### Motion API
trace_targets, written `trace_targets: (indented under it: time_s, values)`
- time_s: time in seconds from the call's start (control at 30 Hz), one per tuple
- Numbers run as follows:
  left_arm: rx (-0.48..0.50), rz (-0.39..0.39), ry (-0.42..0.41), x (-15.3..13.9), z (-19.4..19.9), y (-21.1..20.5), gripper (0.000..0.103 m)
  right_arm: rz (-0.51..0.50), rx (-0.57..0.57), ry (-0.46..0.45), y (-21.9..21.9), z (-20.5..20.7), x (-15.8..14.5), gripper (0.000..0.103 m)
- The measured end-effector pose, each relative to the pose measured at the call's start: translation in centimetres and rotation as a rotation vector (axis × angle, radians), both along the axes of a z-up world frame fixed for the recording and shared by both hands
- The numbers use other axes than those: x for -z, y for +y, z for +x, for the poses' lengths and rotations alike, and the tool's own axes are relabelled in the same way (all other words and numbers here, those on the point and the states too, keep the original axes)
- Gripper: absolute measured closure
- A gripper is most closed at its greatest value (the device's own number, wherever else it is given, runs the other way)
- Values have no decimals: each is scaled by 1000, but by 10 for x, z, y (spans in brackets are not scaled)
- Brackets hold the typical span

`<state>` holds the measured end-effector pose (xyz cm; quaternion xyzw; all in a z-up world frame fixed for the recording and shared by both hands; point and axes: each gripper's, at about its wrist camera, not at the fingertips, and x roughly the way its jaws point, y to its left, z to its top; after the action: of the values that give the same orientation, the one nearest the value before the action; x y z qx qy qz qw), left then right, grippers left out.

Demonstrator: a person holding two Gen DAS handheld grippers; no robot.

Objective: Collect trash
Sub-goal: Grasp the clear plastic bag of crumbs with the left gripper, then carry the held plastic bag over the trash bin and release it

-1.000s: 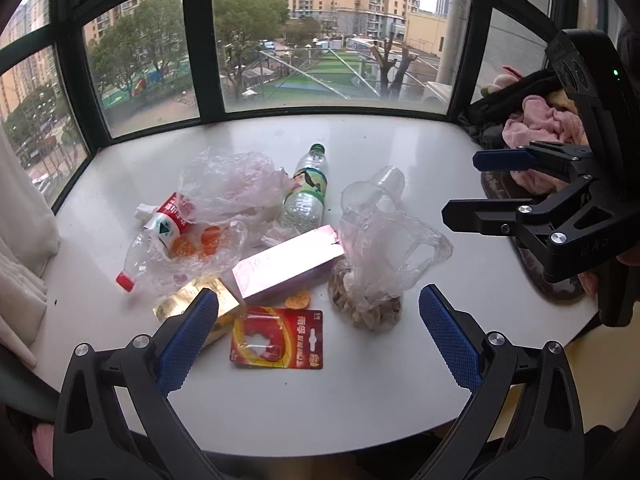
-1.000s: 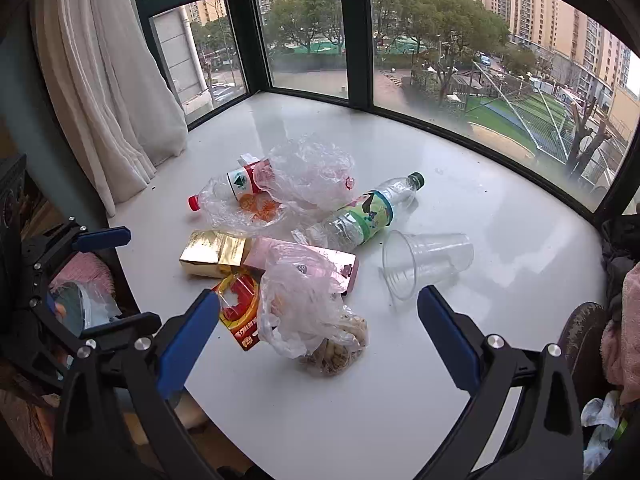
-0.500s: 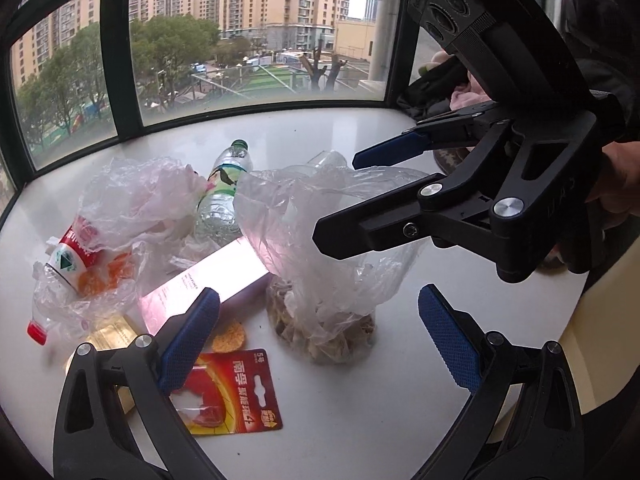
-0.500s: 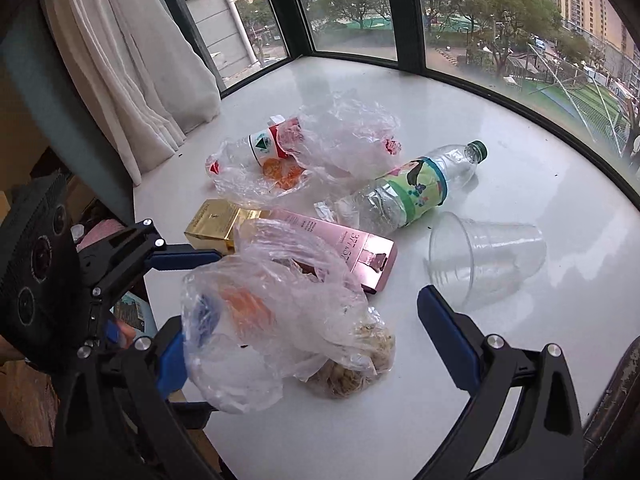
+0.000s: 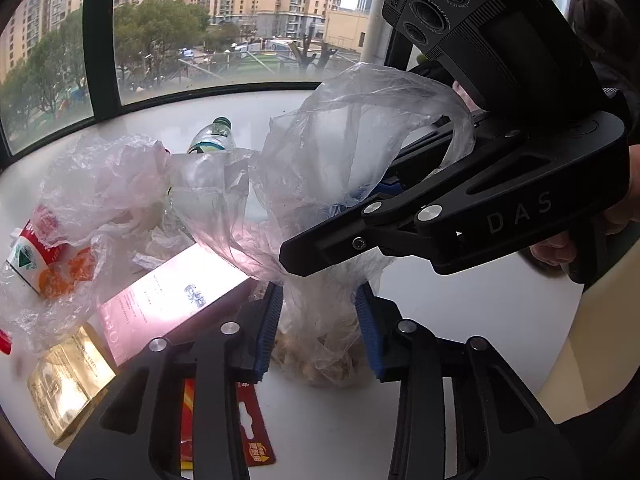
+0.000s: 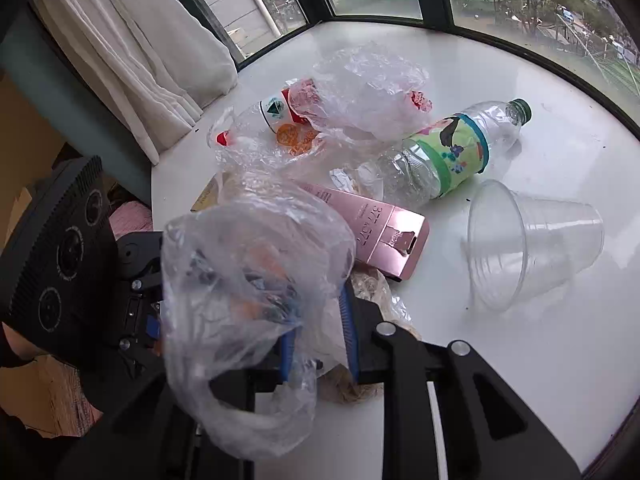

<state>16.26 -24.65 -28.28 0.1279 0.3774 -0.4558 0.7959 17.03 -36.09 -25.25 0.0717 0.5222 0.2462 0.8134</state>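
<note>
A clear plastic bag (image 5: pixel 348 140) (image 6: pixel 248 264) with brownish scraps (image 5: pixel 320 364) at its bottom stands on the white table (image 6: pixel 520 360). My left gripper (image 5: pixel 318 332) is closing on the bag's lower part, and its blue pads touch the film on both sides. My right gripper (image 6: pixel 316 344) (image 5: pixel 332 224) comes in from the right, higher up. Its jaws are closing too, with the bag's crumpled film pinched between them. Around the bag lie a pink box (image 6: pixel 380 228), a crushed bottle (image 6: pixel 440 156), a clear cup (image 6: pixel 528 240), a gold box (image 5: pixel 68 380) and a red card (image 5: pixel 252 432).
A second crumpled bag (image 6: pixel 360 88) at the back covers a red-capped bottle and orange pieces (image 5: pixel 60 248). A white curtain (image 6: pixel 140 52) hangs at the table's left end. Dark window frames run along the far edge. A hand (image 5: pixel 548 248) holds the right gripper.
Both grippers came down and in toward the clear bag with scraps. Their jaws, wide apart before, have narrowed onto the bag from two sides.
</note>
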Motion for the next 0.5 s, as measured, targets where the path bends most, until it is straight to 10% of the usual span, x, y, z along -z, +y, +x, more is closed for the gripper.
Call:
trace_targets:
  time_s: [0.13, 0.5]
  values:
    - [-11, -21, 6, -10, 6, -1, 99, 25, 24, 0, -3, 3, -9, 94]
    - [-64, -66, -28, -59, 6, 16, 101, 21, -26, -63, 14, 6, -64, 95]
